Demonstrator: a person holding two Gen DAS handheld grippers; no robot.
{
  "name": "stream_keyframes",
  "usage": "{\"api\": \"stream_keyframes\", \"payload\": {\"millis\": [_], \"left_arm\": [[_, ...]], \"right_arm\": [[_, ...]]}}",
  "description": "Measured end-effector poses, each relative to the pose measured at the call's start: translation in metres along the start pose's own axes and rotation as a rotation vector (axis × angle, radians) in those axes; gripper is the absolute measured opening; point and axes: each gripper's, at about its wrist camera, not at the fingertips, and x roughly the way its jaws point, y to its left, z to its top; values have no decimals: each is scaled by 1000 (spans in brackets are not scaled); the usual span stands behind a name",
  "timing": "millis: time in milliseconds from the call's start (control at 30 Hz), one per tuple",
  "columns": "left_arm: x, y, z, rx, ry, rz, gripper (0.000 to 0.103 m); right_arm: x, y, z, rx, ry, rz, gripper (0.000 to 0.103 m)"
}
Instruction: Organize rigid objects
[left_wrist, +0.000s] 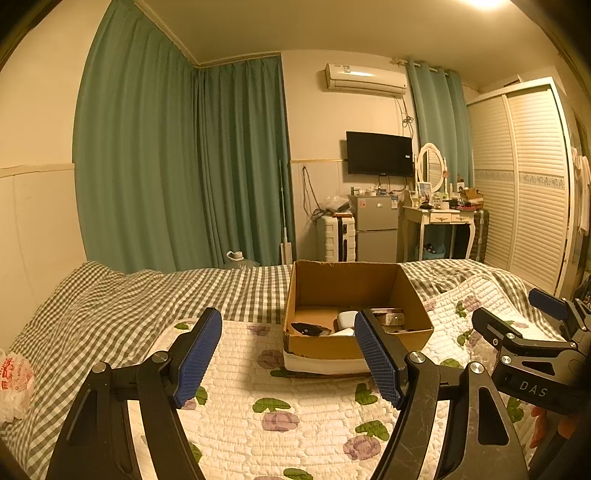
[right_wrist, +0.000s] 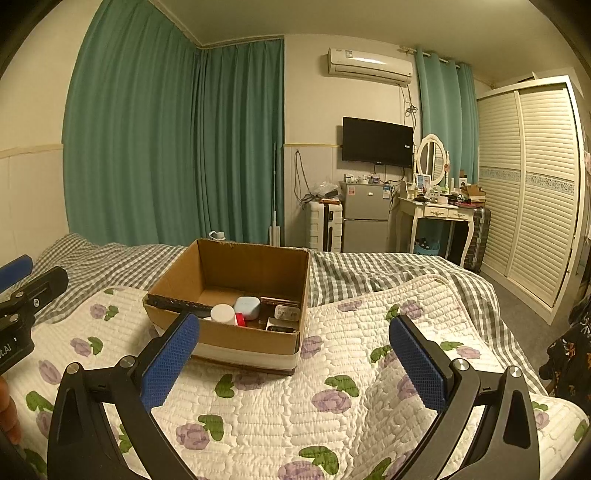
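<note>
An open cardboard box (left_wrist: 354, 349) (right_wrist: 243, 338) sits on the floral quilt on the bed. Inside it lie several rigid items: a black remote (right_wrist: 177, 303), a white round jar (right_wrist: 222, 314), a pale blue case (right_wrist: 246, 306), a white socket block (right_wrist: 286, 314) and a small red item. In the left wrist view a dark object (left_wrist: 308, 328) and a white case (left_wrist: 347, 318) show in the box. My left gripper (left_wrist: 286, 332) is open and empty, just short of the box. My right gripper (right_wrist: 295, 347) is open and empty, near the box's right front corner.
The floral quilt (right_wrist: 295, 406) lies over a checked bedsheet (left_wrist: 129, 295). A white plastic bag (left_wrist: 14, 384) rests at the bed's left edge. Beyond the bed stand a suitcase, a small fridge (right_wrist: 365, 218), a dressing table (right_wrist: 439, 214) and a wardrobe (right_wrist: 532, 184).
</note>
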Motion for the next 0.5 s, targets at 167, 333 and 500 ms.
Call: {"api": "stream_keyframes", "payload": {"millis": [167,333,500], "left_arm": [[0,0,-1,-2,-1,3,77],[1,1,0,-2,1,4,77],[1,1,-1,0,1,7,77]], "right_arm": [[0,0,0,1,-2,0,103],[0,0,0,1,-1,1,103],[0,0,0,2,1,3,103]]}}
